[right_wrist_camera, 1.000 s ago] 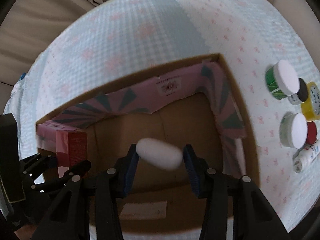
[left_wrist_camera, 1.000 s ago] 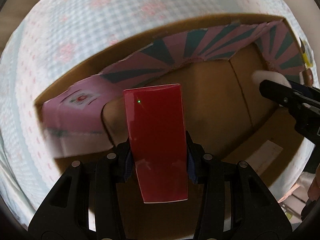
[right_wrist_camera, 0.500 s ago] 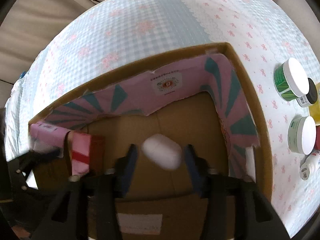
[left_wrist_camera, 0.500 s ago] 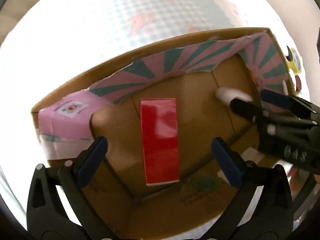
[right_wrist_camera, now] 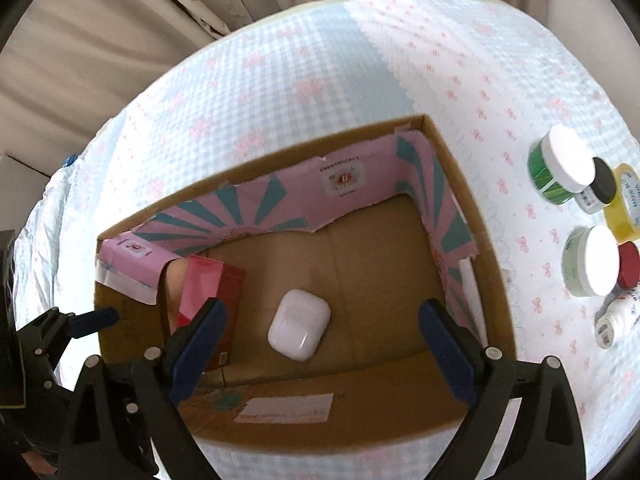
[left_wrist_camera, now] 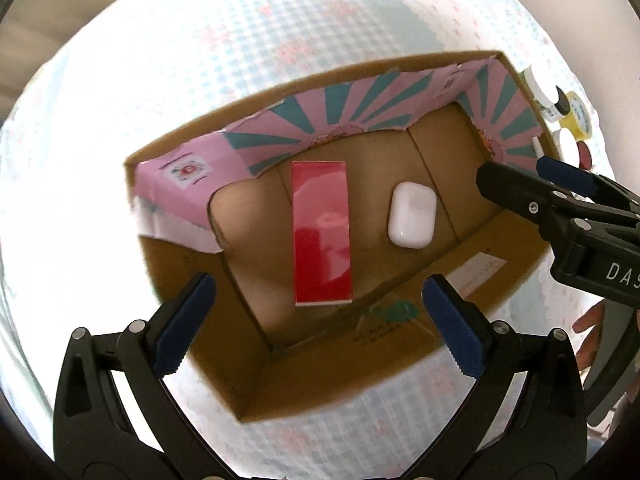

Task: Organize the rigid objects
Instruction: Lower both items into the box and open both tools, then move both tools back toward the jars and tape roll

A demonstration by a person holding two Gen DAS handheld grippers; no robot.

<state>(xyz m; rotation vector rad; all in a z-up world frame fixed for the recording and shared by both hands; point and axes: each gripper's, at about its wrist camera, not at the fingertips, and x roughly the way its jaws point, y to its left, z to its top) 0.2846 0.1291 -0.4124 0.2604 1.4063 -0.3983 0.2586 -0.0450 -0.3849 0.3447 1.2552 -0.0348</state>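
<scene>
- Since both the left gripper (left_wrist_camera: pixel 316 324) and right gripper (right_wrist_camera: pixel 324 344) hang spread and empty, red box (left_wrist_camera: pixel 322 232) and white case (left_wrist_camera: pixel 412 216) lie flat in the cardboard box (left_wrist_camera: pixel 400 368).
- Both look light, stiff, glossy; I'd pinch across the short sides.

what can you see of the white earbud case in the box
The white earbud case is a small rounded-corner shell of glossy plastic, shut, with a faint lid seam. It lies flat on the bare floor of the cardboard box, to the right of the red box with a gap between them. No gripper touches it.
</scene>
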